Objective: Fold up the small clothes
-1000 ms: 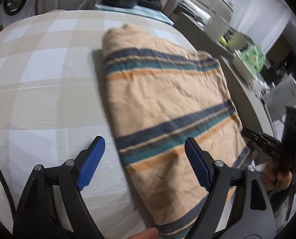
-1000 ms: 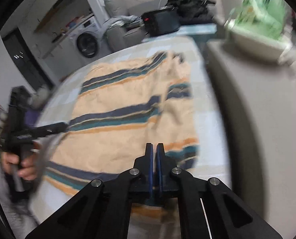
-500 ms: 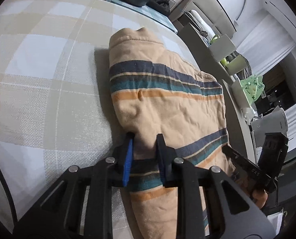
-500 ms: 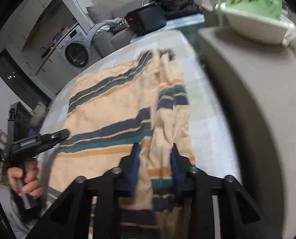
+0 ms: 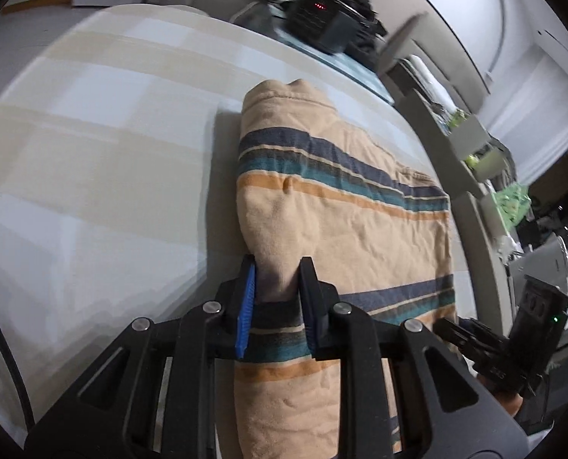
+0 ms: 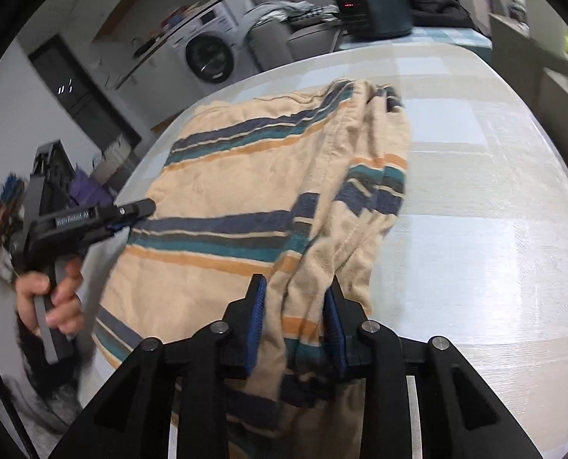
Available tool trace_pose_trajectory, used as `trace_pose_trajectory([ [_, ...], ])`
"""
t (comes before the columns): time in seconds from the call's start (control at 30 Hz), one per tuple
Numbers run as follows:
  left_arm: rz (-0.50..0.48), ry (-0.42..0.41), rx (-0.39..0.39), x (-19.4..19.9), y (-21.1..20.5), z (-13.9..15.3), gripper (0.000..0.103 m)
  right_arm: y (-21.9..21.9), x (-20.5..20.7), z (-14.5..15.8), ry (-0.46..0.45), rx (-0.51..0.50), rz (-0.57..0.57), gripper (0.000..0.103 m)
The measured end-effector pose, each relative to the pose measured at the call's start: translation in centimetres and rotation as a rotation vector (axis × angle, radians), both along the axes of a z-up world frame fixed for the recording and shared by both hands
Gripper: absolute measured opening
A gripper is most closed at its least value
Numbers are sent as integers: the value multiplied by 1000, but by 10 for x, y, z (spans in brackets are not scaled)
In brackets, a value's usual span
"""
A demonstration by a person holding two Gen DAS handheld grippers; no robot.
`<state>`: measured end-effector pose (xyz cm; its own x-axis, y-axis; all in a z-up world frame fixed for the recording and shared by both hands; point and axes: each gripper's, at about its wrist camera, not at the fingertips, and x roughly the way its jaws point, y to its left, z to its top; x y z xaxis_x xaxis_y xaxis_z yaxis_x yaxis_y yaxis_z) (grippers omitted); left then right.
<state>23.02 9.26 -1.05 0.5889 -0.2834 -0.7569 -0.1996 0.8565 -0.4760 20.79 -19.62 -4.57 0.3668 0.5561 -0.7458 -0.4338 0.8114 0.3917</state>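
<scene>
We are pinching the soft, light striped shirt: left gripper at 6 o'clock, right gripper clamping bunched cloth.

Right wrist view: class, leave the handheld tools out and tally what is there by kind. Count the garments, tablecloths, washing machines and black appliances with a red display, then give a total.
striped garment: 1
checked tablecloth: 1
washing machine: 1
black appliance with red display: 1
Total: 4
</scene>
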Motion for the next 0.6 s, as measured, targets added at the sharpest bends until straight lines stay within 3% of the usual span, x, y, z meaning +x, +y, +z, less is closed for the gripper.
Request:
trace_pose_trajectory([
  [0.1,17,-6,45,-11,4,5,19,-8,-11,5,-23,-58,-22,40],
  [0.2,32,-33,139,-23,3,16,19,-33,-24,6,-51,-155,-86,40],
  [0.27,43,-56,150,-31,6,22,19,-51,-32,3,-22,-162,-139,40],
  [0.43,-6,-114,142,-46,-14,41,20,-54,-44,19,-60,4,-122,40],
  [0.5,-49,-124,138,-54,-26,46,27,-40,-41,27,-69,76,-68,40],
  [0.57,-98,-123,133,-62,-41,48,45,-29,-40,28,-68,125,-14,40],
  [0.6,-117,-127,134,-64,-50,49,49,-19,-38,25,-53,133,15,40],
])
